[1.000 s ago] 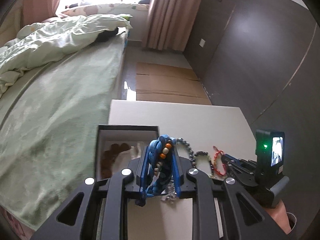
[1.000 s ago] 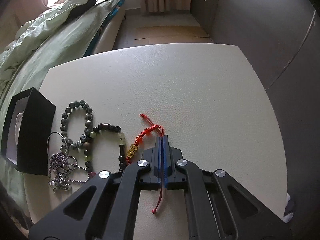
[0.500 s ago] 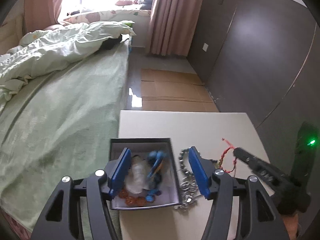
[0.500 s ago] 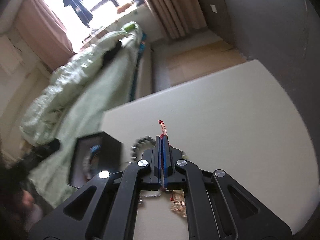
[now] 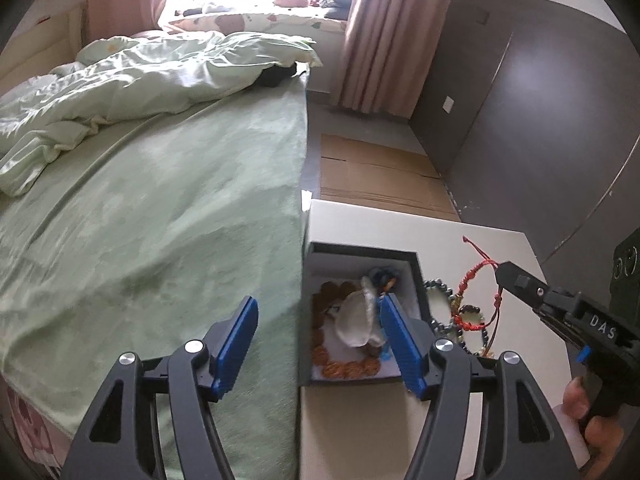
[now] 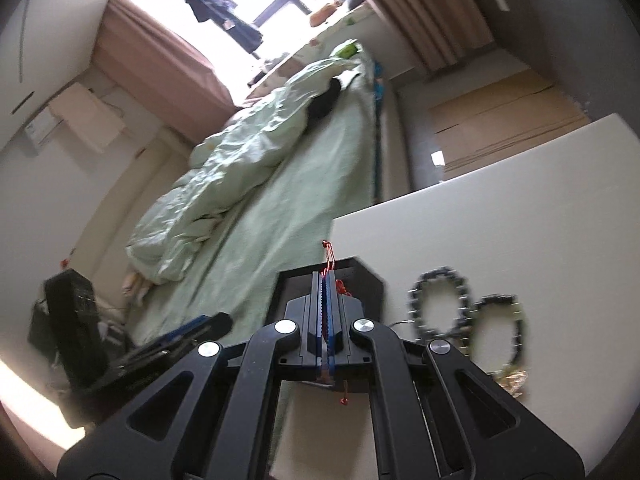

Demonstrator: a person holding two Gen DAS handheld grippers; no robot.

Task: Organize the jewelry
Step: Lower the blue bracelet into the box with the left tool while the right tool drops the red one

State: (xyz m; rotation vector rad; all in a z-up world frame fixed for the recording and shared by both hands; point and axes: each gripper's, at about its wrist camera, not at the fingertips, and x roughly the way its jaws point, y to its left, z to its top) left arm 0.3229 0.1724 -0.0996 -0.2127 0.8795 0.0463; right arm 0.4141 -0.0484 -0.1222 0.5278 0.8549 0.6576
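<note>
— Where's your red cord bracelet (image 5: 478, 276)?
— Pinched in your right gripper (image 6: 325, 300), just beside the box (image 5: 422, 280). Left gripper (image 5: 320, 344) is spread, empty.
— Risk?
— Dangling cord may snag the bead bracelets (image 6: 438, 304) beside the box.

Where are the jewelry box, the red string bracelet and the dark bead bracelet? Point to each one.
jewelry box (image 5: 362, 249): left wrist view, far dark rim.
red string bracelet (image 5: 474, 271): left wrist view, braided red loop held off the table.
dark bead bracelet (image 6: 437, 273): right wrist view, top beads of its ring.

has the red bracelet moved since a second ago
Yes. It lay flat on the table beside the bead bracelets; now the red bracelet hangs lifted in the right tool, carried toward the box.
</note>
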